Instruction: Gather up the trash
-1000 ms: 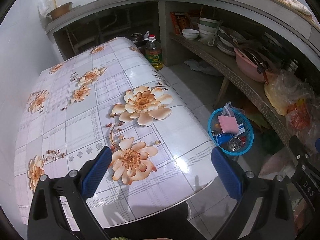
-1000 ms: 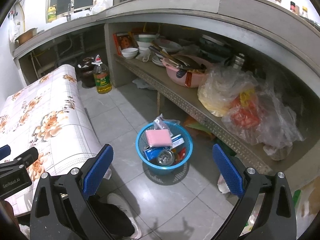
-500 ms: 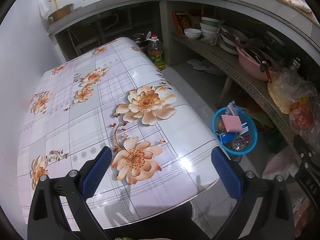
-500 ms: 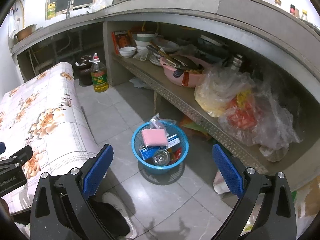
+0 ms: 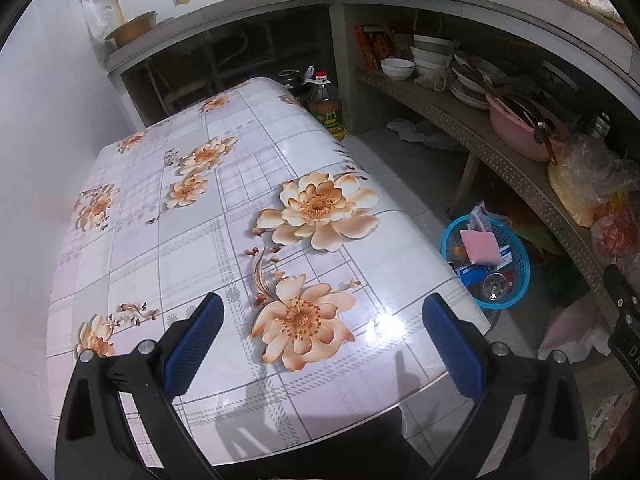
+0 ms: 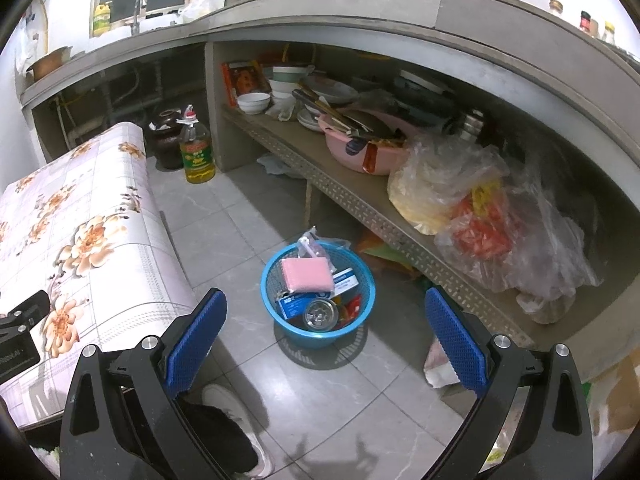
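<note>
Sitting basket: round blue plastic mesh basket on the floor, trash inside, at 3 o'clock of the floral tabletop.
Left tongs: released, empty.
Right tongs: released, empty.
Change: views barely shifted; collection looks finished.

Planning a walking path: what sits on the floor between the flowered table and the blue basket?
Only bare grey floor tile lies between the table and the blue basket, as the right wrist view shows.

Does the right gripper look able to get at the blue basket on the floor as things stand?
Probably yes: the right gripper is open above the blue basket, with only bare floor tiles between; the table stands aside.
</note>
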`<action>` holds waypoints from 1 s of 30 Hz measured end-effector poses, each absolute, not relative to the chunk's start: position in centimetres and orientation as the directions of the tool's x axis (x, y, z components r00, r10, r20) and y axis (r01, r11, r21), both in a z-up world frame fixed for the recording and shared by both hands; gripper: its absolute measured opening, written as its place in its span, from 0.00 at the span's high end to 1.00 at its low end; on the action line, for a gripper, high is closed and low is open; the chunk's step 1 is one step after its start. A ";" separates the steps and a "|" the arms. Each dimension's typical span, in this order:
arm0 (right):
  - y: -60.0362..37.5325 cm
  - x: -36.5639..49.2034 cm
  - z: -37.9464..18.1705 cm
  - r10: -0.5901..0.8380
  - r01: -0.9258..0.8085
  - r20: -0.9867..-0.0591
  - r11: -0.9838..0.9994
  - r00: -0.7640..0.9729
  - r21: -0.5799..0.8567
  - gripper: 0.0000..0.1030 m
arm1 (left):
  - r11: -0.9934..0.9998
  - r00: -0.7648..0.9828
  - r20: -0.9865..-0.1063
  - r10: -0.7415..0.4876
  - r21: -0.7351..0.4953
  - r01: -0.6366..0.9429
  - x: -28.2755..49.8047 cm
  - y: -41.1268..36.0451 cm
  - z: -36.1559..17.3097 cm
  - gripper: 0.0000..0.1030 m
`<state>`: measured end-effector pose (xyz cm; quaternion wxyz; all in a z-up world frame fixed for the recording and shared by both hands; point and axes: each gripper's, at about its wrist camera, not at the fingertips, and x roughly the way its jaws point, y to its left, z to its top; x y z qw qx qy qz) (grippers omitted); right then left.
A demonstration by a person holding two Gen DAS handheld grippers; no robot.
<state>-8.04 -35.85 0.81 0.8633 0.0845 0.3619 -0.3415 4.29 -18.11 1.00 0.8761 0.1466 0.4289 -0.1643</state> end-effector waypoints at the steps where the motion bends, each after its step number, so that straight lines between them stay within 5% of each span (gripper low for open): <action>1: -35.8 -8.1 0.9 -0.527 0.647 -0.682 0.755 0.506 -0.103 0.07 | 0.902 0.577 -0.800 -0.164 0.116 0.416 4.3 -18.1 1.0 0.05; 30: -35.8 -7.7 0.9 -0.522 0.632 -0.686 0.766 0.507 -0.116 0.07 | 0.895 0.574 -0.800 -0.173 0.116 0.431 4.3 -18.5 1.0 0.05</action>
